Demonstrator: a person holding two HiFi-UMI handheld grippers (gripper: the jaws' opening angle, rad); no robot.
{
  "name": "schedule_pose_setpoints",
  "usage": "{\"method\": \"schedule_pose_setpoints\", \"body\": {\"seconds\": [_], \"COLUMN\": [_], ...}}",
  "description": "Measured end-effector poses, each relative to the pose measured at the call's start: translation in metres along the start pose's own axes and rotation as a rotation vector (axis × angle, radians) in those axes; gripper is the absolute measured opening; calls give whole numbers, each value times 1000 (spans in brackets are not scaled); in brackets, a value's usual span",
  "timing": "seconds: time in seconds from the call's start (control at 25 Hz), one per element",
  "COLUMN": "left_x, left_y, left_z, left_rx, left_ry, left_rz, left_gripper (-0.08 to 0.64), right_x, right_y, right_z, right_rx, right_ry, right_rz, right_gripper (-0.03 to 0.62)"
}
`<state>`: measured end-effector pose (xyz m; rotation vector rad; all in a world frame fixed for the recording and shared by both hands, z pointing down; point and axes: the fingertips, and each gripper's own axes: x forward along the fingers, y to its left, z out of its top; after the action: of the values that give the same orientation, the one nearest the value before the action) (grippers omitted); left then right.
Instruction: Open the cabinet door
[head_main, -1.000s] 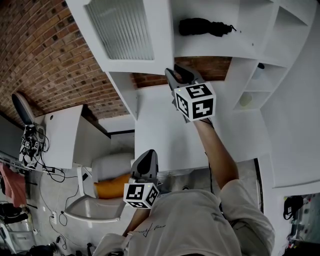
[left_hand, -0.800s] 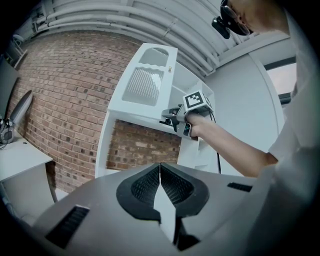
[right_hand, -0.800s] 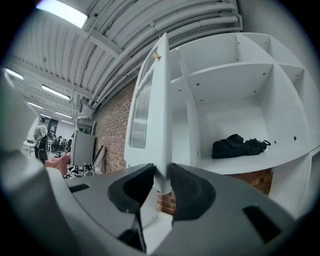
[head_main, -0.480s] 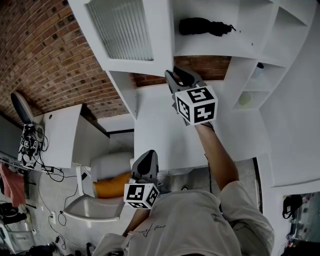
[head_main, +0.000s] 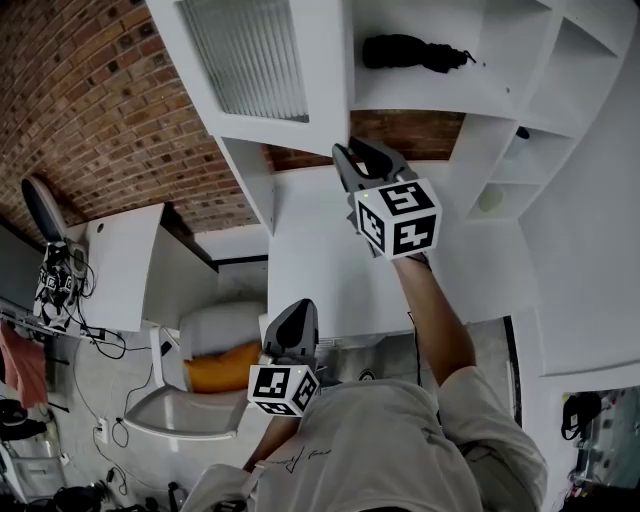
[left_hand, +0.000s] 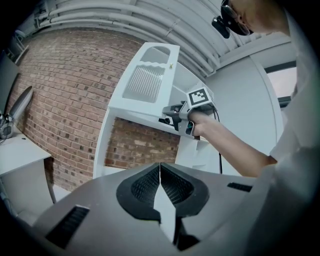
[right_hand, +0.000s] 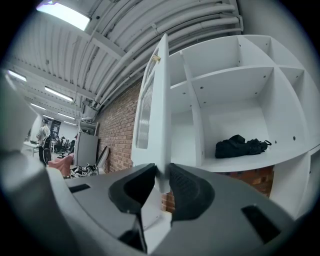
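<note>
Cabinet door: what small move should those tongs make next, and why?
Probably swing it a little wider. The right tongs have just been closing on the lower edge of the cabinet door, which is between the pads and already swung out from the shelves.

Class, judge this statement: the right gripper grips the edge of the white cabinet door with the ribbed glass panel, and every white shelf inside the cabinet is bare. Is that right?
Not quite. One white shelf holds a black bundle, as the right gripper view shows. The rest stands: the right gripper, whose jaws have just been closing, grips the edge of the white cabinet door.
</note>
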<state>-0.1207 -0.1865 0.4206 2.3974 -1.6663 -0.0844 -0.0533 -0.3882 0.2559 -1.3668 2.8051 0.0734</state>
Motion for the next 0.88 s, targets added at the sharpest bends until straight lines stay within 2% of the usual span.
{"method": "schedule_pose_setpoints", "body": {"seconds": [0.88], "left_x": [-2], "left_y": [3], "left_z": [0], "left_rx": [-3], "left_ry": [7], "left_rz": [16], "left_gripper": [17], "right_x": [-14], "right_y": [25], "right_z": [3], "right_rx": [-8], "right_ry": [-27], "right_rz": [36], "right_gripper": [83]}}
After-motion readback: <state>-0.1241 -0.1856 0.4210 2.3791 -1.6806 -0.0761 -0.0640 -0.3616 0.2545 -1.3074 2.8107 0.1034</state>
